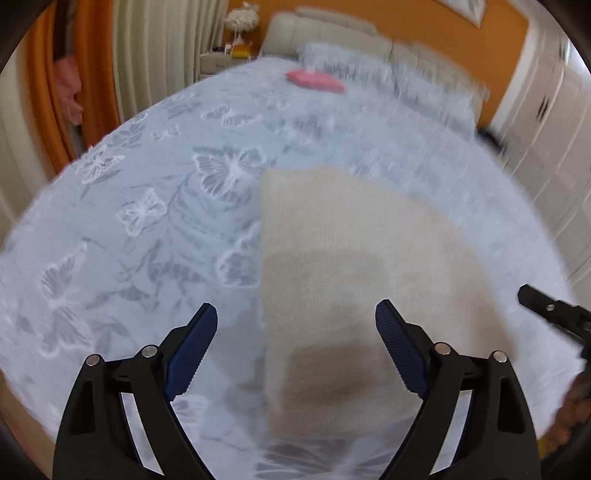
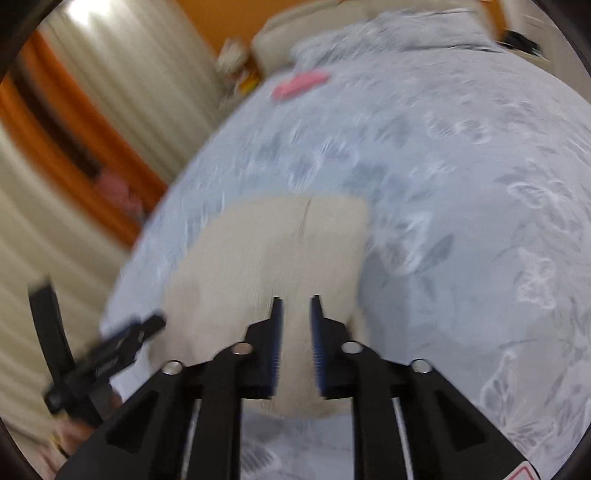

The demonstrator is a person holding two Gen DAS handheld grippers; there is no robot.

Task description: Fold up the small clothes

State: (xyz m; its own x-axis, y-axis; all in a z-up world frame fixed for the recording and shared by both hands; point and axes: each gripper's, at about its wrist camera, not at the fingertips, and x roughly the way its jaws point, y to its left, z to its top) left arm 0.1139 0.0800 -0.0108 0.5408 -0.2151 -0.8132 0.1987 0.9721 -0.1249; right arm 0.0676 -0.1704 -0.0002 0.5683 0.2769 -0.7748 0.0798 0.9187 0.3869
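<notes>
Left wrist view: the left gripper [image 1: 295, 319] hangs low over the bed [image 1: 155, 236], jaws spread wide, nothing between them. The beige garment [image 1: 354, 243] lies flat on the blue butterfly bedspread, its left edge running straight up betw. the two blue pads [image 1: 192, 350]. A darker patch shows on the cloth near the gripper, prob. shadow, can't say for sure. At far right edge the right gripper [image 1: 554, 314] pokes in, only its black tip visible. A pink folded item [image 1: 314, 81] sits well apart, up near the pillows [image 1: 369, 59] and headboard [image 1: 332, 29].

Right wrist view: v. blurred, so the tool seems to be moving. The right gripper [image 2: 295, 310] has its jaws partly open, a narrow gap, w/ beige cloth seen through the gap; I can't tell whether the cloth is actually between the pads or just lying under them. The garment [image 2: 266, 251] shows a faint centre line or seam here. The left gripper [image 2: 122, 343] appears at lower left, beside the garment's near corner.

Step in hand, as I judge it: getting set to take the near edge or corners for a fold; no clear fold made yet. Next move calls for both jaws closing on the near edge, then lifting evenly and carrying it over.

Only the right view shows that seam line; only the left view shows the wide left jaws and the garment's straight left edge.
</notes>
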